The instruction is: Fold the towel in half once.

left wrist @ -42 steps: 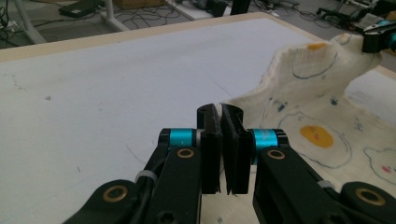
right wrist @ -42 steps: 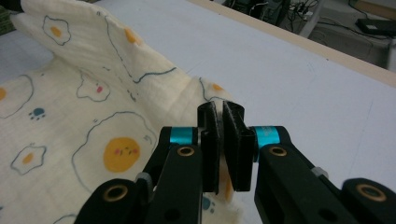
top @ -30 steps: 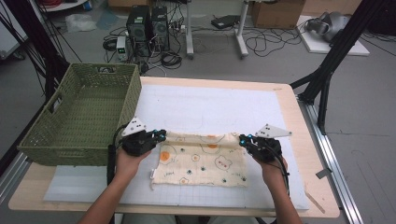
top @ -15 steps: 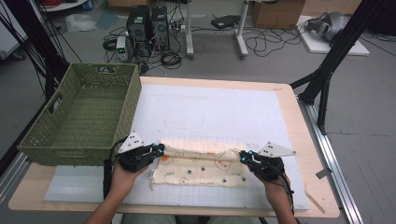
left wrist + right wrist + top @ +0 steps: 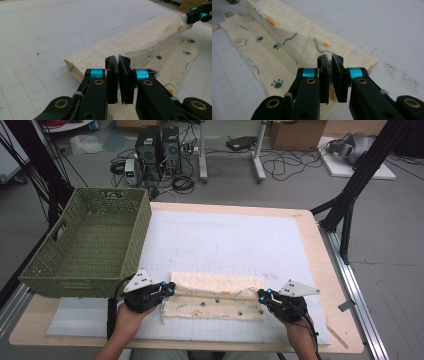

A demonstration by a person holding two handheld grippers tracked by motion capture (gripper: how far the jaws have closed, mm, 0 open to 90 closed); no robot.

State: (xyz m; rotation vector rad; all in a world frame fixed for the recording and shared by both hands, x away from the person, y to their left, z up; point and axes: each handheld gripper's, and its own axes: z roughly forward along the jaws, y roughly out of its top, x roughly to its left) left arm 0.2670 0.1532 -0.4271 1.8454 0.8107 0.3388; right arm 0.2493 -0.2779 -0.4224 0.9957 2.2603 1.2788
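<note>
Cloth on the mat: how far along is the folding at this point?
Partly done. The cloth has its far edge brought over toward the person, leaving a printed strip uncovered along the near side. The left gripper and right gripper each pinch a corner of that fold. Still left: laying it flat, with the green basket empty.

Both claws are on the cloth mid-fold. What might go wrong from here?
1. The left claw and right claw each pinch only a thin edge of the cloth; it may slip out.
2. The folded flap looks puffy and uneven, so the fold may land crooked.
3. The basket stands close to the left claw; a lift could brush it.
</note>
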